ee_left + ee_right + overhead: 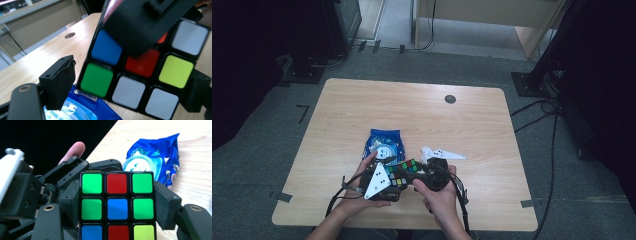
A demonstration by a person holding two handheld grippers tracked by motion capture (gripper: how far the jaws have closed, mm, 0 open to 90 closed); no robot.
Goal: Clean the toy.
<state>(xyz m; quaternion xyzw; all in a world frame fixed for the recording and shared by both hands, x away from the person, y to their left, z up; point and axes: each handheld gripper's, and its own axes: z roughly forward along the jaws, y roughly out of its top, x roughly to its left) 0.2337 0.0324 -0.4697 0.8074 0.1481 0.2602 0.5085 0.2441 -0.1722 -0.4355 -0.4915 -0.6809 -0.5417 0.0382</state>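
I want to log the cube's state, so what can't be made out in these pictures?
- Puzzle cube: bottom row cut off by the right gripper view's lower edge.
- In the left gripper view, a black gripper part covers the cube's upper squares.
- Blue packet: print too small in the high view, and the cube hides part of it in the right gripper view.

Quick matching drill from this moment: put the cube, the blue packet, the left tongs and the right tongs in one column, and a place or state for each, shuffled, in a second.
Things:
1. cube
2. blue packet
3. left tongs
4. right tongs

Places or states:
A. lying flat on the table, beyond the hands
B. shut on the cube's two sides
C. open around the cube, one jaw clear of it
D. held up above the table's near edge

Pairs: 1-D, 2-A, 3-C, 4-B
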